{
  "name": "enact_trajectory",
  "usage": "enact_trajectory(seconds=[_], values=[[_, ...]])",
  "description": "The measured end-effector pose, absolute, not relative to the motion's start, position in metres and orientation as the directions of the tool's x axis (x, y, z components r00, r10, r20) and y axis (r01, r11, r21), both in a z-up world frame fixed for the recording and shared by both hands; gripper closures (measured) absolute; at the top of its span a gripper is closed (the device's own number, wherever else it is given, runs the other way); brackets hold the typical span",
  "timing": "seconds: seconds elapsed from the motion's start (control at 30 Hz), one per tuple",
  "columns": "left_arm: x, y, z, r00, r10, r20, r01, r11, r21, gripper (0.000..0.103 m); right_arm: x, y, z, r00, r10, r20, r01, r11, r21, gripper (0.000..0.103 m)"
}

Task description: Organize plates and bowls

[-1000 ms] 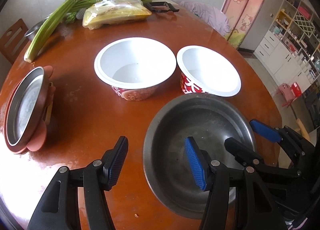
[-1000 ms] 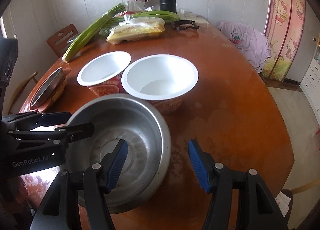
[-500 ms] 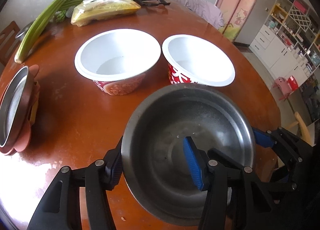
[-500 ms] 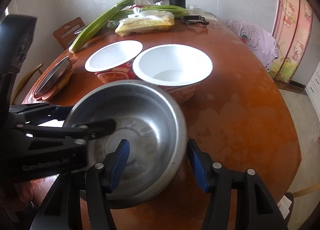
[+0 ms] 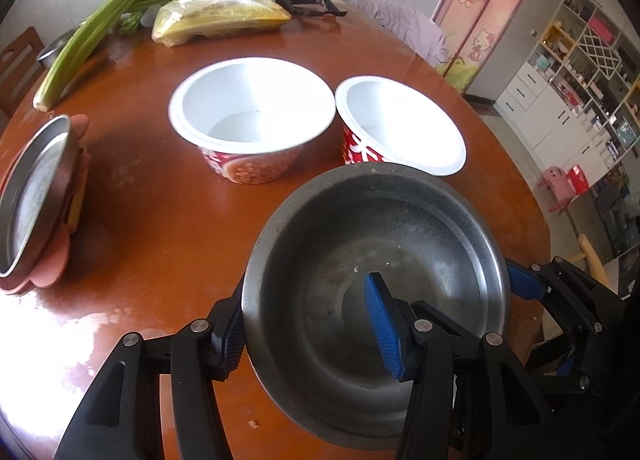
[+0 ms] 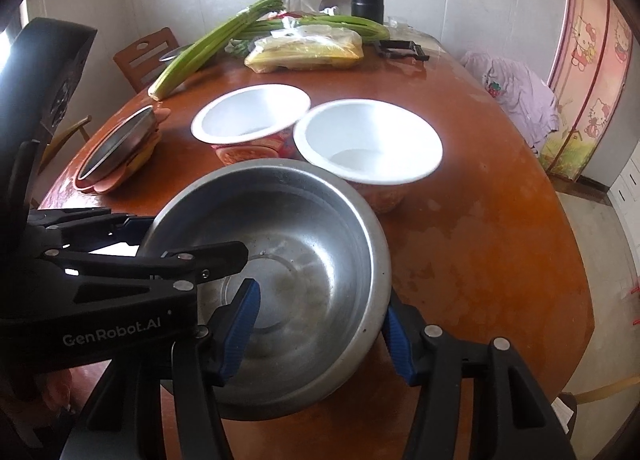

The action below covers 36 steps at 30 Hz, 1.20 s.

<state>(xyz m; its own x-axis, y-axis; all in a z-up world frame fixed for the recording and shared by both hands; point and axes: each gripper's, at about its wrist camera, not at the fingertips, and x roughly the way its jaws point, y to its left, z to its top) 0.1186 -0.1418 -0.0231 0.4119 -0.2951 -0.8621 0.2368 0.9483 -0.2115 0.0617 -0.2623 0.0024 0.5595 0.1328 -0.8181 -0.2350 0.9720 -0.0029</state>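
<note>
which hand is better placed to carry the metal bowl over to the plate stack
Left, probably. The left hand-held gripper clamps the round steel bowl's wall nearest the steel and pink plate stack; the right hand-held gripper grips the far wall.

"GenRobot.AI" on left hand-held gripper (image 6: 192,256)

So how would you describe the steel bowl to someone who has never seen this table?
On the round brown table, look at the near edge, in front of two white paper bowls. The steel bowl is the grey metal one, tilted, with the left gripper and the right gripper clamped over opposite sides of its rim.
</note>
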Motion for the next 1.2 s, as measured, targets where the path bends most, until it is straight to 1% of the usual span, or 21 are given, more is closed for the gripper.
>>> enact_trajectory(seconds=[0.3, 0.6, 1.2], values=[[0.106, -0.105, -0.01, 0.457, -0.265, -0.849, 0.2, 0.961, -0.192, 0.048, 0.058, -0.228, 0.014, 0.568, 0.162, -0.807, -0.294, 0.956, -0.015, 0.045], [0.101, -0.071, -0.024, 0.451, -0.23, -0.863, 0.151, 0.972, -0.18, 0.048, 0.057, -0.19, 0.001, 0.525, 0.187, -0.83, -0.348, 0.938, -0.008, 0.045], [0.096, -0.066, -0.032, 0.453, -0.238, -0.859, 0.155, 0.97, -0.187, 0.047, 0.055, -0.181, -0.009, 0.503, 0.19, -0.843, -0.337, 0.942, 0.011, 0.045]])
